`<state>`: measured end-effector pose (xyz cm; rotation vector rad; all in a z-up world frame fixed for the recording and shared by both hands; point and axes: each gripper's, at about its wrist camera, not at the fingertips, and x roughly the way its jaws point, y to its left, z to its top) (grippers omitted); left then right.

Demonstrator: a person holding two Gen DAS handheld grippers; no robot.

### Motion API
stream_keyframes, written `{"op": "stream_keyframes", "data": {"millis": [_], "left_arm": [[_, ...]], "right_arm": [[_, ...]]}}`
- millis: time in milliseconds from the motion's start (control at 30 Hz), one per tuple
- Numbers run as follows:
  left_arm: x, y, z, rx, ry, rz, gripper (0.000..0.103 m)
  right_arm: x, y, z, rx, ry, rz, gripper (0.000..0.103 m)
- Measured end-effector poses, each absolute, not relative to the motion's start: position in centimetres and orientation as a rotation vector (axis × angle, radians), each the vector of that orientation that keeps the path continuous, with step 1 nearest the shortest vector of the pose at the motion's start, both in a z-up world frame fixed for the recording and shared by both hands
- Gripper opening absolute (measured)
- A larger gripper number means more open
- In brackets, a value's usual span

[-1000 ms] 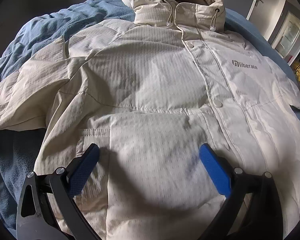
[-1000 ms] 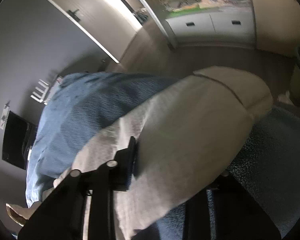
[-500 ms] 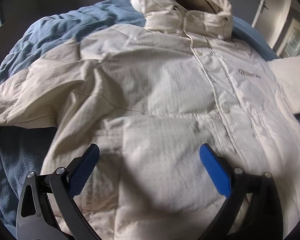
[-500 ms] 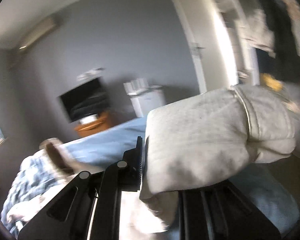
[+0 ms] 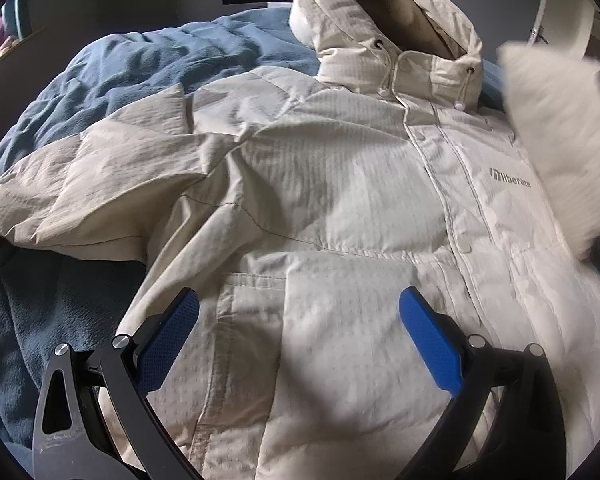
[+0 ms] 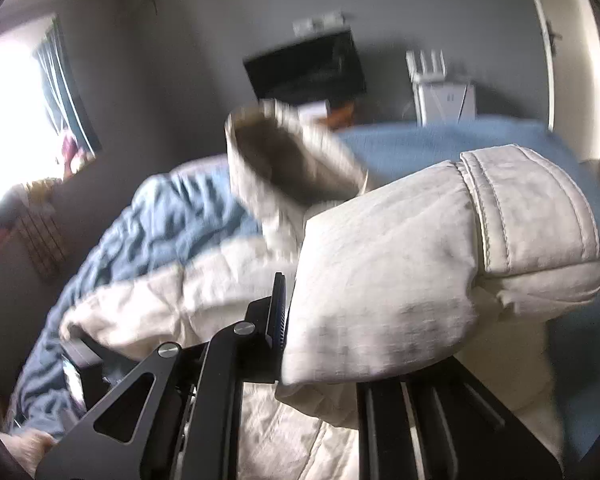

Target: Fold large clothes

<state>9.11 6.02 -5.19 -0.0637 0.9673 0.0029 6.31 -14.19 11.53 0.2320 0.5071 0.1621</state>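
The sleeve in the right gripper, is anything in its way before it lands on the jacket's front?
Nothing visible blocks it. The sleeve, held in the right gripper, hangs above the jacket. The front lies flat and bare; the open left gripper hovers lower, near the hem.

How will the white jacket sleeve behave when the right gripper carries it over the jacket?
The sleeve looks puffy, so it probably springs back rather than creasing flat. It bulges unsupported beyond the right gripper, suggesting low weight. Its stitched cuff seems firmer.
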Motion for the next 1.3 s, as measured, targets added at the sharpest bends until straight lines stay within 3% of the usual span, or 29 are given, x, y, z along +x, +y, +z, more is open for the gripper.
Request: {"op": "stream_keyframes", "data": {"millis": [200,267,333,367,633,900,1100,1200,1267,1300], "left_arm": [[9.5,5.7,-6.2,-0.046,0.988,-0.017,0.096],[9.5,5.6,-6.3,-0.044,0.993,-0.022,0.096],[9.6,5.6,-6.3,-0.044,0.995,-0.024,0.096],[9.5,5.6,-6.3,-0.047,0.995,-0.026,0.096],[8.8,2.7,-3.1,0.033,0.959,-0.108,0.096],[10.1,-8.3,0.7,0.268,0.918,-0.362,0.096],[11.3,-17.0,-1.9,0.502,0.854,-0.429,0.096],[12.5,-19.1,-3.8,0.657,0.848,-0.377,0.082],[13.0,-19.3,-4.6,0.739,0.848,-0.343,0.048],[13.2,-19.2,-4.5,0.751,0.849,-0.347,0.043]], "right_arm": [[9.1,-13.2,2.0,0.225,0.761,0.161,0.013],[9.4,-13.3,0.2,0.256,0.864,0.200,0.021],[8.3,-14.0,0.0,0.243,0.883,0.205,0.053],[7.2,-14.5,0.6,0.226,0.881,0.202,0.059],[0.0,-22.7,4.4,0.205,0.827,0.047,0.081],[-2.4,-30.4,4.1,0.235,0.762,-0.170,0.084],[-1.7,-32.6,1.9,0.299,0.784,-0.154,0.084],[-1.1,-33.3,1.0,0.317,0.786,-0.164,0.084],[-0.9,-33.5,0.6,0.332,0.789,-0.167,0.084],[-0.7,-33.5,0.5,0.335,0.791,-0.159,0.084]]}}
